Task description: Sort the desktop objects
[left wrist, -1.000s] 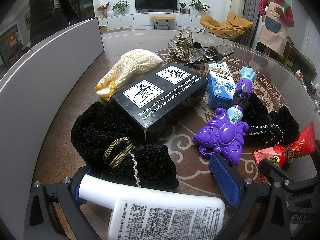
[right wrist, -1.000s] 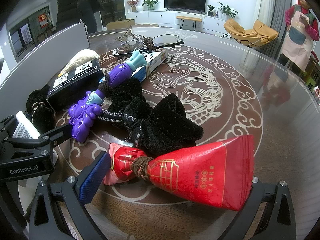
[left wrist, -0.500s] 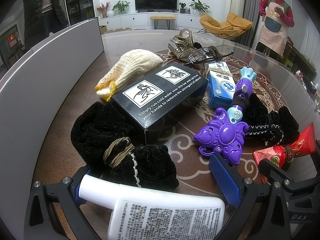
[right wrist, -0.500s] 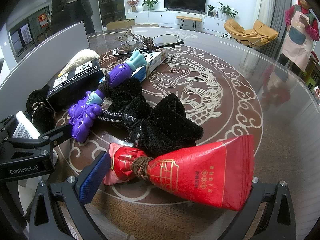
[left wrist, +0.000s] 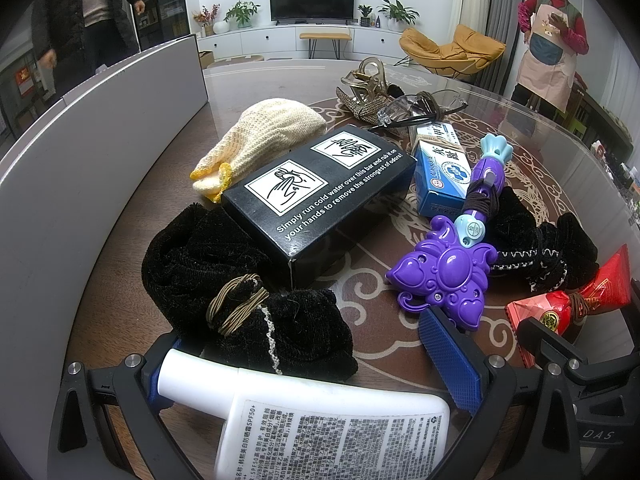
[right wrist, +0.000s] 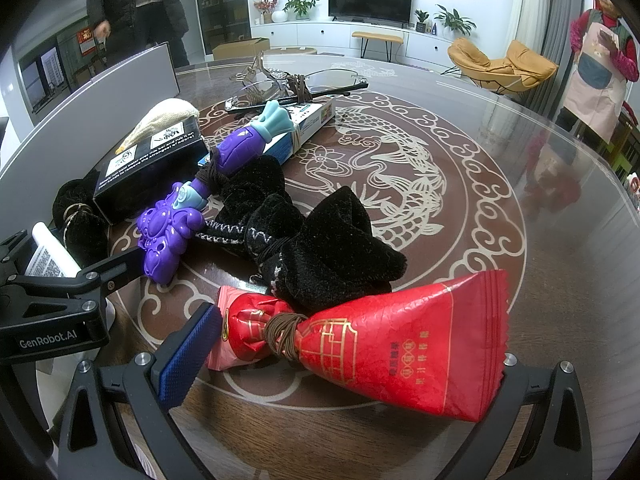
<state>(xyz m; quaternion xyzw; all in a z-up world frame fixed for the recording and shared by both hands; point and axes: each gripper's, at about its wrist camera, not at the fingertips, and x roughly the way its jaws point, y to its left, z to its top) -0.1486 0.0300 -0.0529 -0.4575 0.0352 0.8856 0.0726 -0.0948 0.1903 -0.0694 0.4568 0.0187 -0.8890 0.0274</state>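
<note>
Left wrist view: the left gripper point(left wrist: 320, 376) stands wide around a white tube point(left wrist: 320, 420); the right gripper point(right wrist: 352, 364) brackets a red packet point(right wrist: 384, 340), grip unclear. Everything seems unsorted on the table point(right wrist: 520, 160).

Both tools share one build: the left gripper point(left wrist: 310, 364) and the right gripper point(right wrist: 348, 354) have matte black angular frames, silver screw heads at the joints and textured blue pads point(left wrist: 448, 364) lining the jaws. White lettering reads "GenRobot.AI" and "DAS".
</note>
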